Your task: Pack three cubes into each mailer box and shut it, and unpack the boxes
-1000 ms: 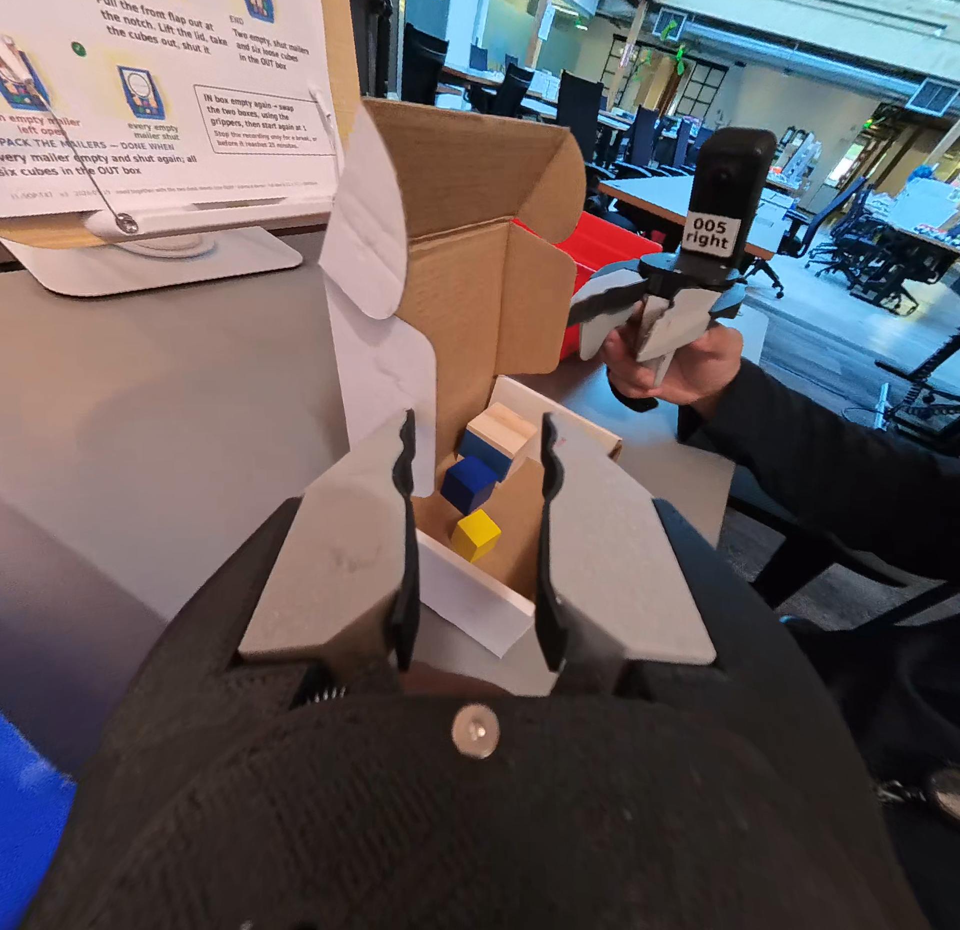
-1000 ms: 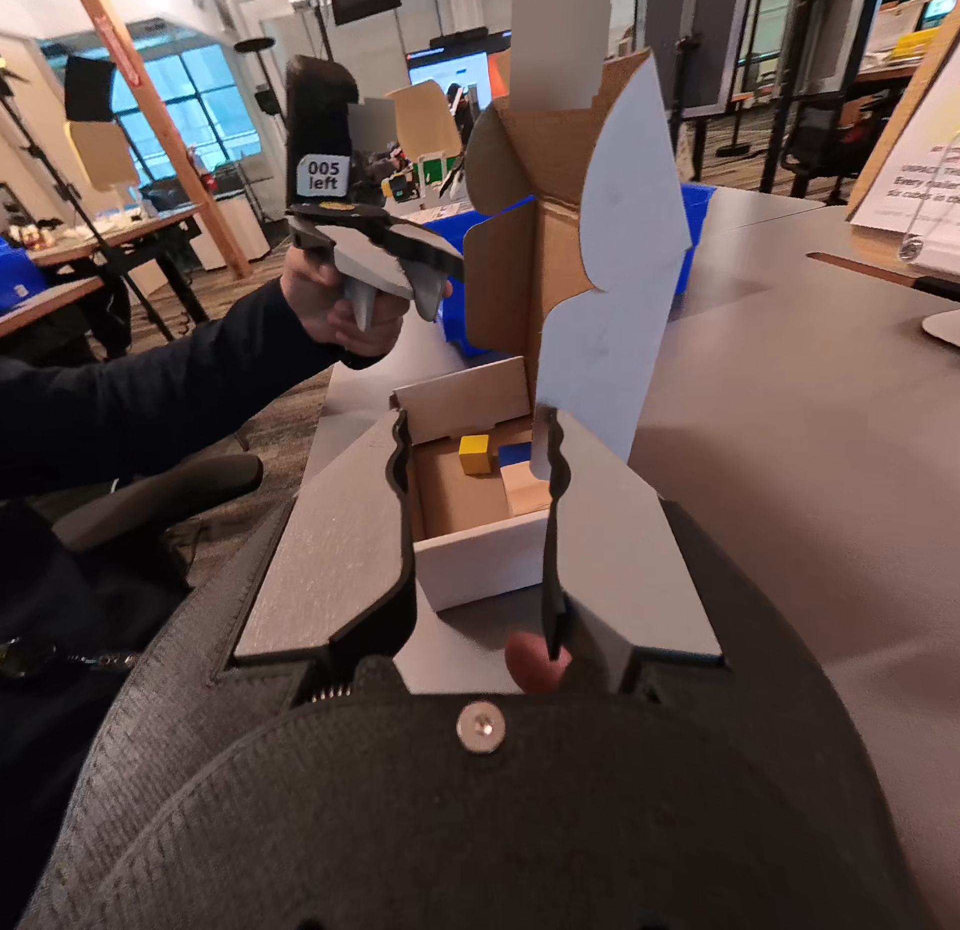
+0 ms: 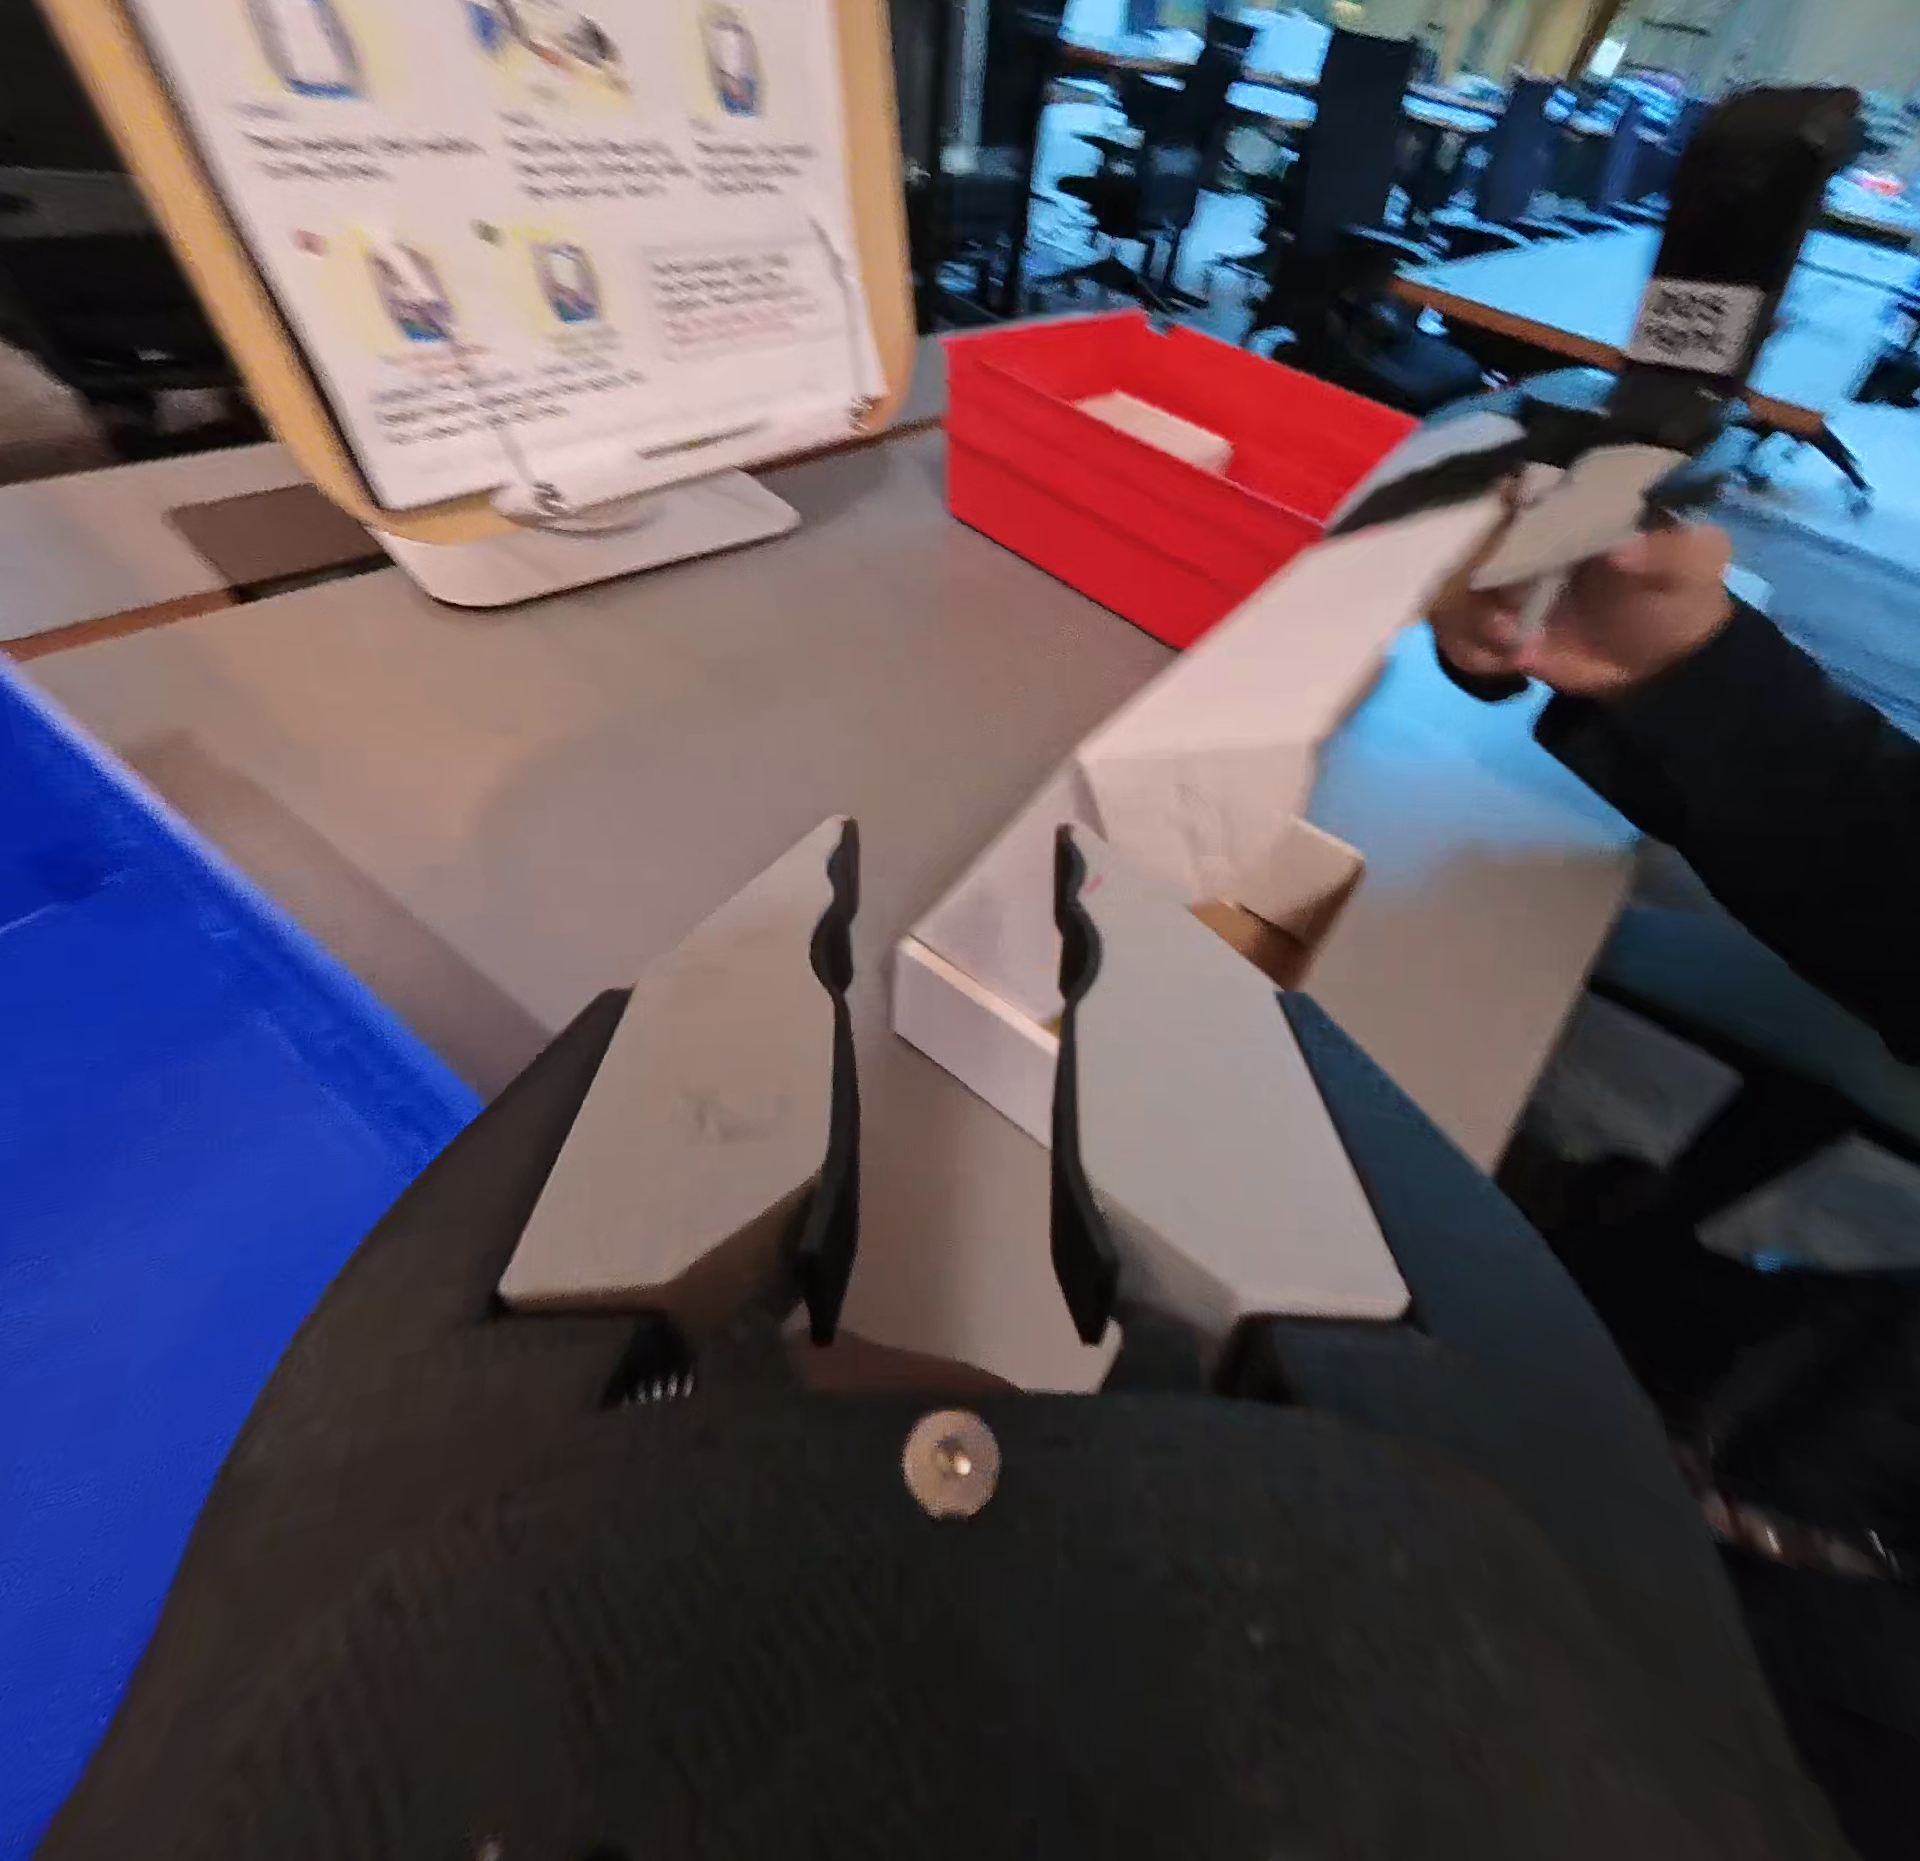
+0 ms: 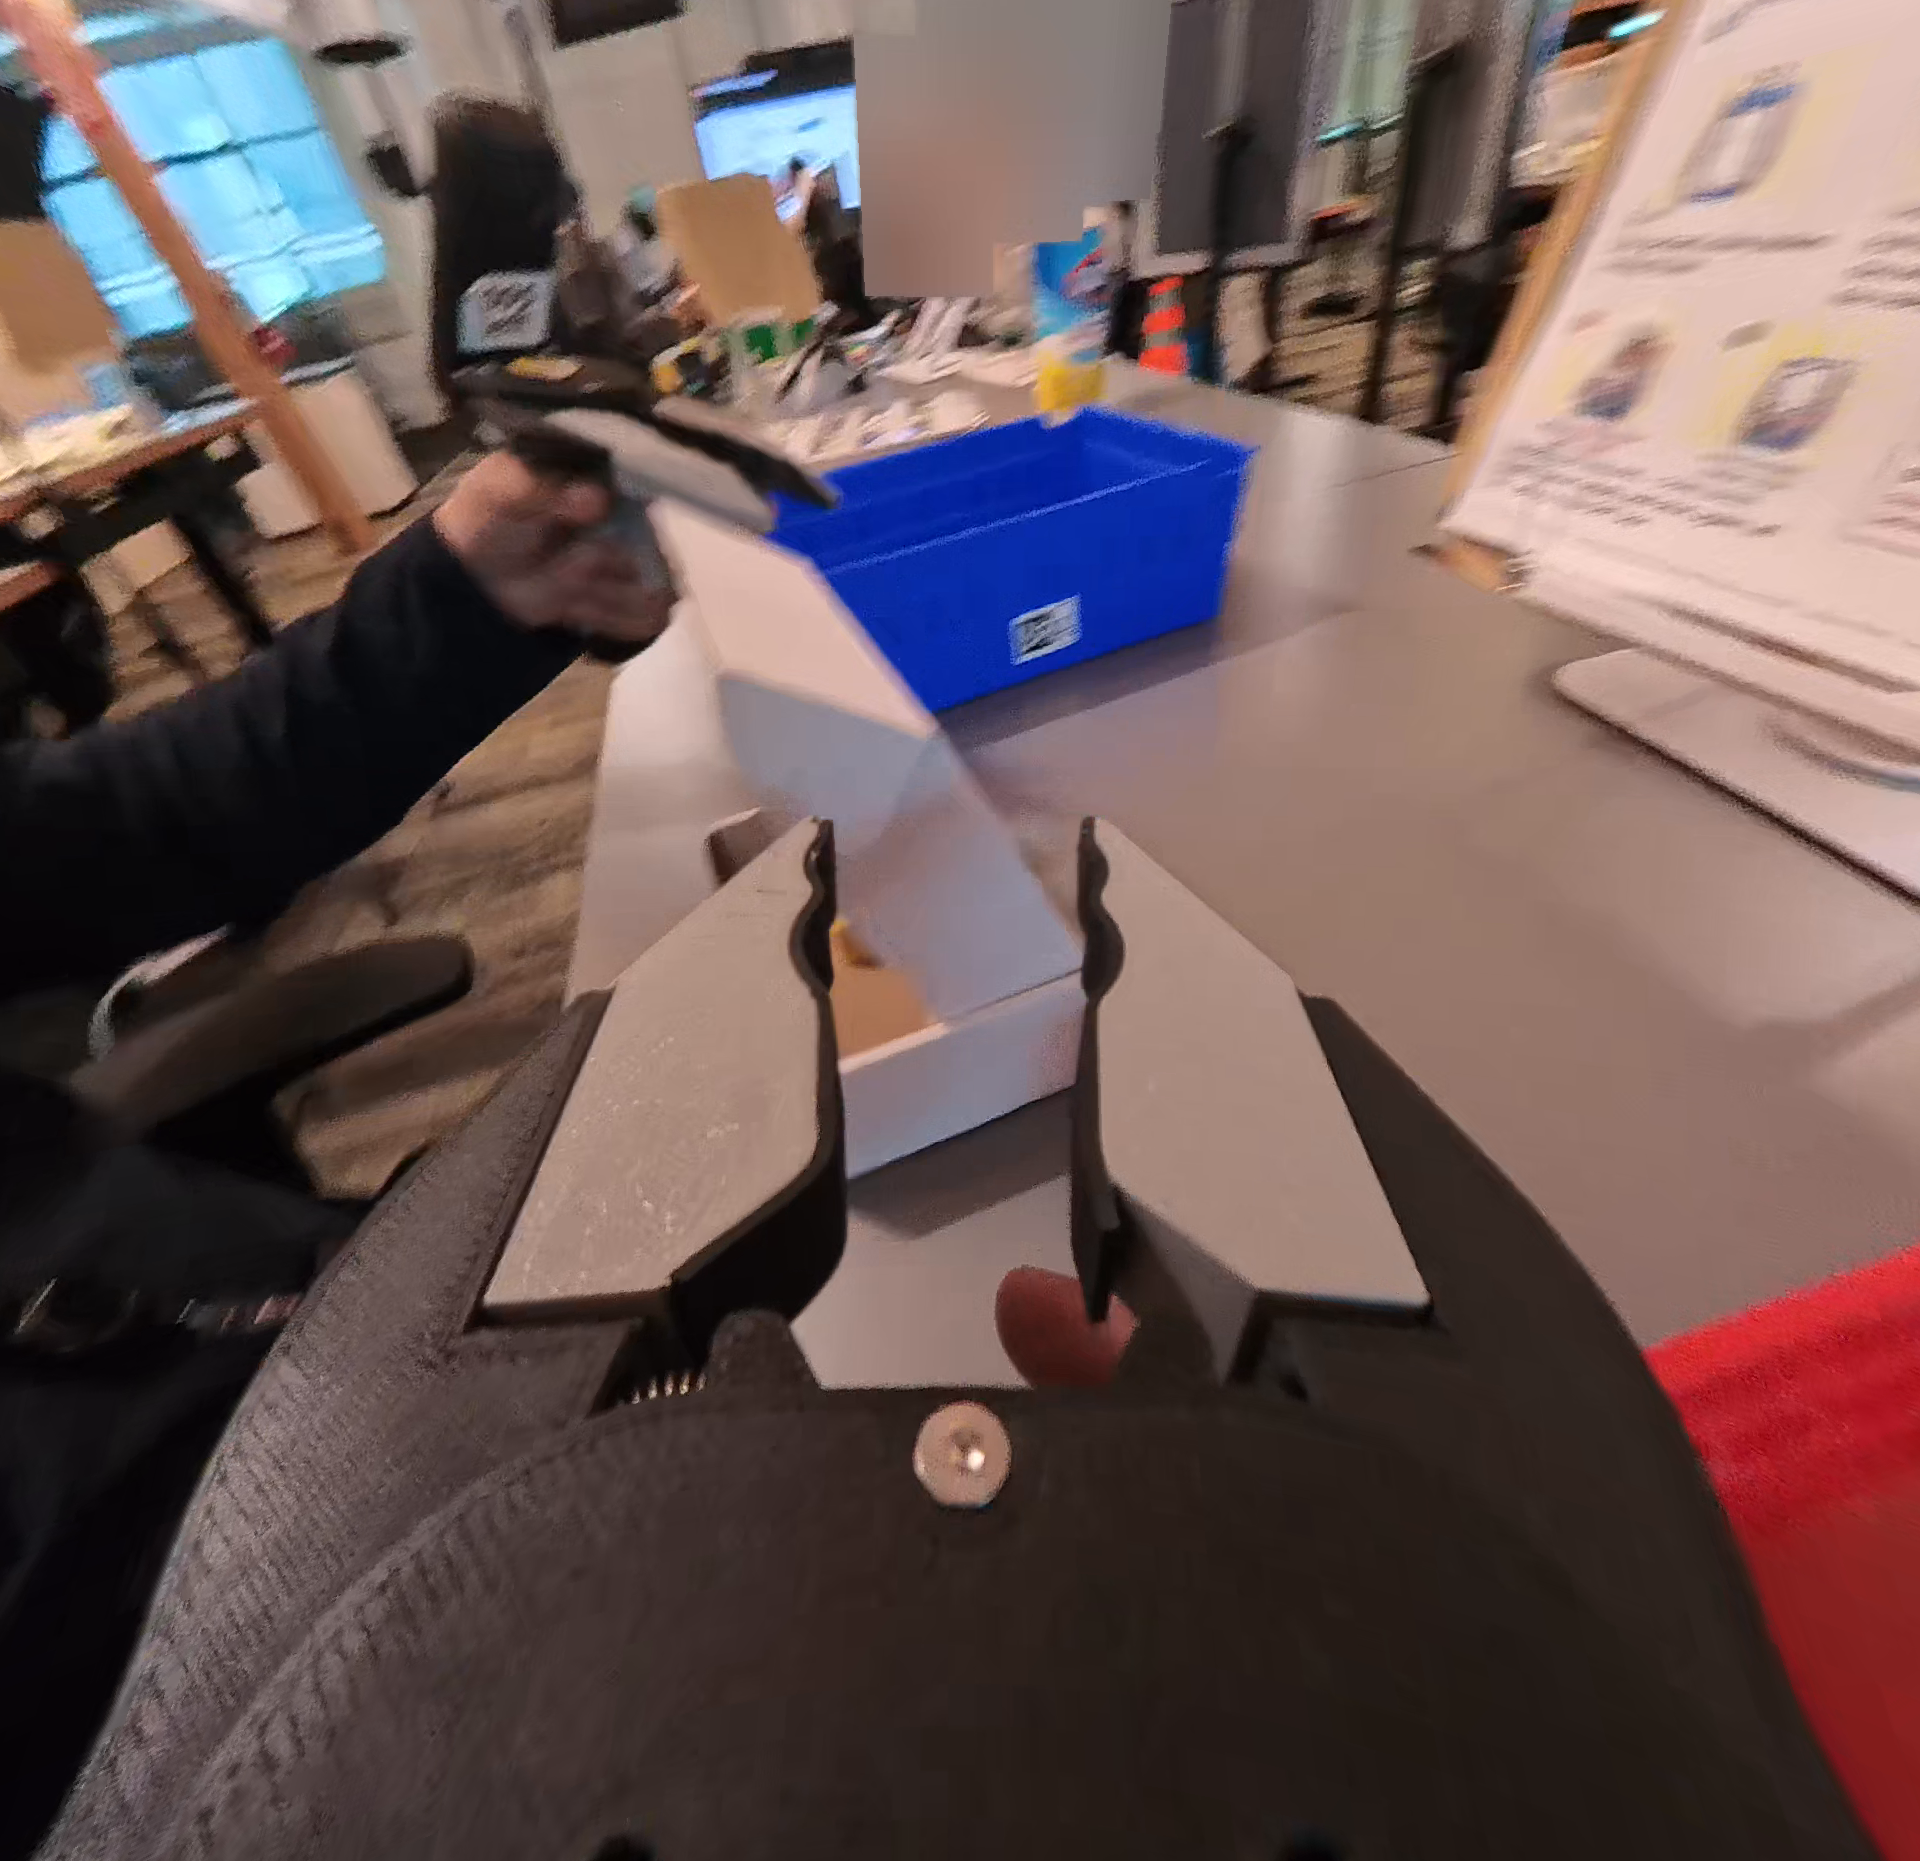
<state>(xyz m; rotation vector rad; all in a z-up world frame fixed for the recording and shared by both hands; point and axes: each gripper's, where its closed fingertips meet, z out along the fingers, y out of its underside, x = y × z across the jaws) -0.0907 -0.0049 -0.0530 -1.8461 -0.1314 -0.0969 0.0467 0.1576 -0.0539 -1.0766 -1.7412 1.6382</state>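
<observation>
A white mailer box (image 3: 977, 1032) stands on the grey table, also in the right wrist view (image 4: 956, 1094). Its lid (image 3: 1226, 710) slants halfway down over the opening, also seen from the right (image 4: 831, 731). It hides most of the inside; only a sliver of a yellow cube (image 4: 854, 944) shows. My left gripper (image 3: 954, 876) is open and empty at one end of the box. My right gripper (image 4: 954, 876) is open and empty at the other end. Each gripper shows far off in the other's view, level with the lid's raised edge; contact cannot be told.
A red bin (image 3: 1143, 523) with a white box in it stands behind the mailer. A blue bin (image 4: 1018, 554) stands on the left side, also near my left gripper (image 3: 156, 1136). An instruction board (image 3: 520, 201) on a stand is at the back. The table edge runs beside the box. The tips of one gripper are about 20 cm away from the tips of the other.
The lid has swung down from upright to a half-lowered slant, covering the cubes. Both grippers have shifted and opened a little wider.
</observation>
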